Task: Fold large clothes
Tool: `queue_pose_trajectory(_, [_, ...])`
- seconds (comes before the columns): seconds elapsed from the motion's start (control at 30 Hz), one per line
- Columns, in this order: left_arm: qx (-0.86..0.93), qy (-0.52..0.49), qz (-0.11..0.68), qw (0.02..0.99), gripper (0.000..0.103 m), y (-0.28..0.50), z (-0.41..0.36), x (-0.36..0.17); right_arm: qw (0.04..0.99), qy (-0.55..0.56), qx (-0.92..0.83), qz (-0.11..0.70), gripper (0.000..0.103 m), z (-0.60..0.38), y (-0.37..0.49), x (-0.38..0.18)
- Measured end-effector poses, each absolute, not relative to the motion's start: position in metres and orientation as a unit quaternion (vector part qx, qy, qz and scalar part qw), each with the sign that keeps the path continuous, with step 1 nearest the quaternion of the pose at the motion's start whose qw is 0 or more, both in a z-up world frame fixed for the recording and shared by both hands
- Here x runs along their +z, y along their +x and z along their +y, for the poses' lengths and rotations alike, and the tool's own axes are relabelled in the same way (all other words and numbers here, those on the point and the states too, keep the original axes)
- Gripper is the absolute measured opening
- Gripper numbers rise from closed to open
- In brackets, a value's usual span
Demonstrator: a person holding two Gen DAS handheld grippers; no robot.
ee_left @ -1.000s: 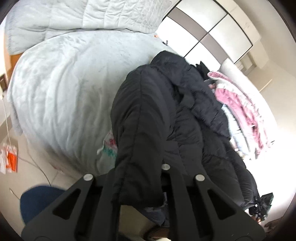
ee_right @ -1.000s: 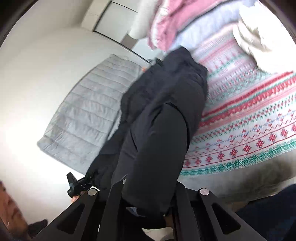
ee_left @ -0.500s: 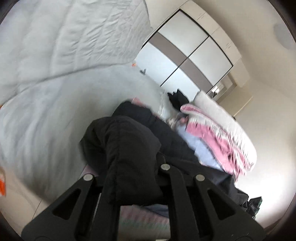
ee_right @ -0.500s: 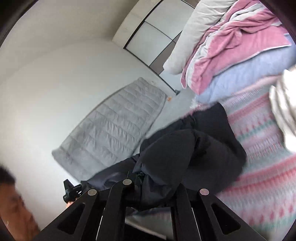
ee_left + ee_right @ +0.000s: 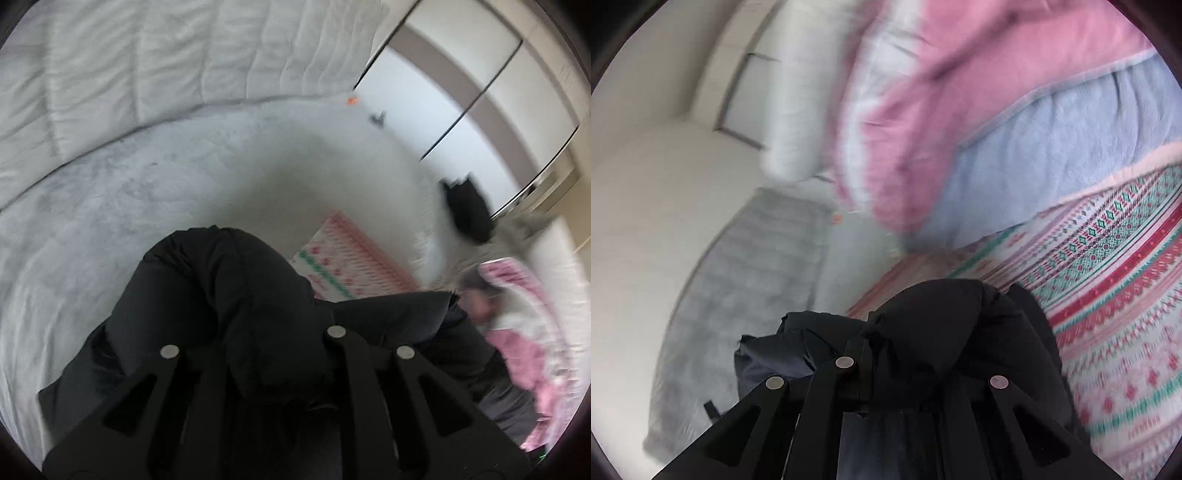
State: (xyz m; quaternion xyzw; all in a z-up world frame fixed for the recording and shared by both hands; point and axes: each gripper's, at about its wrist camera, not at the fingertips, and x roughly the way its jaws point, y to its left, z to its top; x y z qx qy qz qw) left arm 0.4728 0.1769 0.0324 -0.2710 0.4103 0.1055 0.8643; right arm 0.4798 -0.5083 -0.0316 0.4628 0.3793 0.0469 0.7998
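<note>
A large black padded jacket [image 5: 221, 288] lies bunched on the pale grey bed cover [image 5: 129, 192], and part of it stretches right toward the pink bedding. My left gripper [image 5: 266, 350] has a thick fold of it between its fingers; the jaws are opening, and the cloth still fills the gap. In the right wrist view the same jacket [image 5: 942, 325] bulges over my right gripper [image 5: 905, 369], which is shut on a fold of it, above the edge of the patterned blanket [image 5: 1108, 277]. The cloth hides both pairs of fingertips.
A quilted grey blanket [image 5: 147, 55] lies at the back of the bed. Pink and light blue bedding [image 5: 942, 129] is piled to the right. A small dark garment [image 5: 467, 210] sits near the wardrobe doors [image 5: 461, 74]. A corner of the patterned blanket [image 5: 343, 258] shows beyond the jacket.
Both grippers have swept forward over the bed with the jacket. It hung long from the jaws before; now it is bunched low on the bed cover and patterned blanket.
</note>
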Motion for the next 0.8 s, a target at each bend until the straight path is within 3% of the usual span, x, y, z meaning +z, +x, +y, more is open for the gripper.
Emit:
queue_pose_trajectory(0.33, [0.126,-0.225,0.427,0.867,0.017,0.533,0.165,-0.036,0.791,0.436,0.018,0.43,0.004,-0.501,0.554,-0.105])
queue_pose_trajectory(0.8, [0.127,-0.217,0.416,0.874,0.018,0.536,0.154,-0.063,0.794,0.411,0.022,0.447,0.003,-0.494,0.561,-0.151])
